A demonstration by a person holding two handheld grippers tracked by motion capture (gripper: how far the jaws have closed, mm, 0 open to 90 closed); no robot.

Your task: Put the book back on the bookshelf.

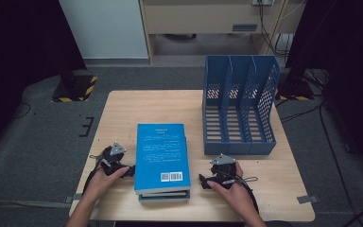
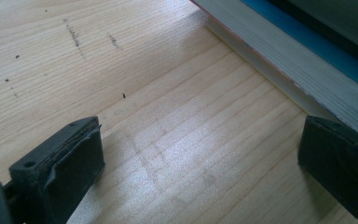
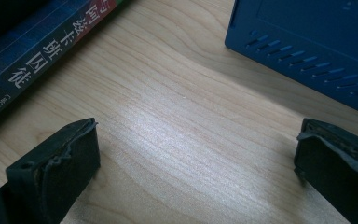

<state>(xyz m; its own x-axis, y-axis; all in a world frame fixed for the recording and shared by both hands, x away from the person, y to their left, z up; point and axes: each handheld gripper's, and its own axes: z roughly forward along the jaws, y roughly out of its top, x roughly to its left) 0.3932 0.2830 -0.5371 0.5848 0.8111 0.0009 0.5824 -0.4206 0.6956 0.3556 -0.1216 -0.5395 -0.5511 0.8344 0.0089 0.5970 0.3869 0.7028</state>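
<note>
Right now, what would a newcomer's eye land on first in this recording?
Probably the bright blue book topping a small stack near the front middle of the wooden table. Next, the blue file rack with slotted compartments at the back right. The left gripper and right gripper rest open on either side of the stack.

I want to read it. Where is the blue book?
In the high view the blue book lies flat on another book, on the near middle of the wooden table, between the left gripper and the right gripper, left of the blue file rack.

A wooden table (image 1: 123, 106) bears a blue slotted file rack (image 1: 240, 106), with grey carpet (image 1: 42, 137) around.
</note>
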